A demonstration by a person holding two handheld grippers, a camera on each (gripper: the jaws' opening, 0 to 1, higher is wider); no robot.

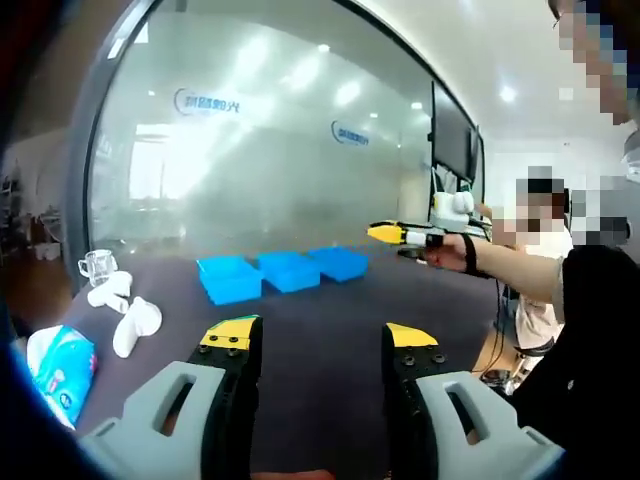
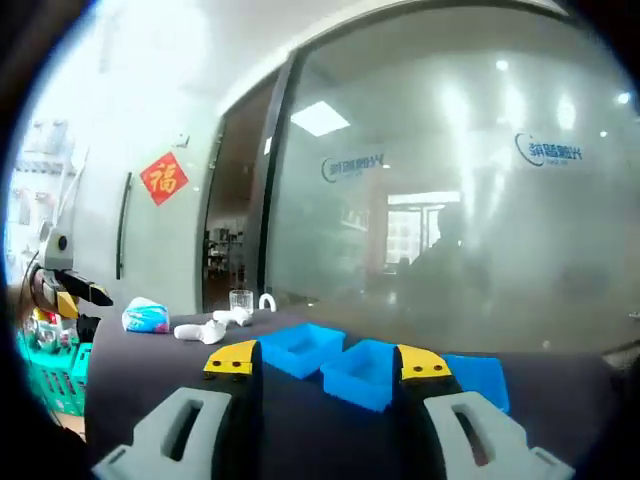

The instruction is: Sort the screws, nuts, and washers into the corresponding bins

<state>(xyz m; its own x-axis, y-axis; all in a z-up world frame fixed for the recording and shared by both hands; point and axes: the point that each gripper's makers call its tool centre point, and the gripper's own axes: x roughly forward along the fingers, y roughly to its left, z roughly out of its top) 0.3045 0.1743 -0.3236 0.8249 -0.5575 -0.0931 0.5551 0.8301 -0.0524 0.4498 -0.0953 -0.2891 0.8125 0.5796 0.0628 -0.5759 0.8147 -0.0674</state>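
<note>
I have the left gripper (image 1: 318,338) and the right gripper (image 2: 328,365) raised above the dark counter (image 1: 330,300), jaws apart and holding nothing. Three blue bins (image 1: 285,272) sit in a row mid-counter by the glass wall (image 1: 270,140), well ahead of both; I cannot make out any screws, nuts or washers.
</note>
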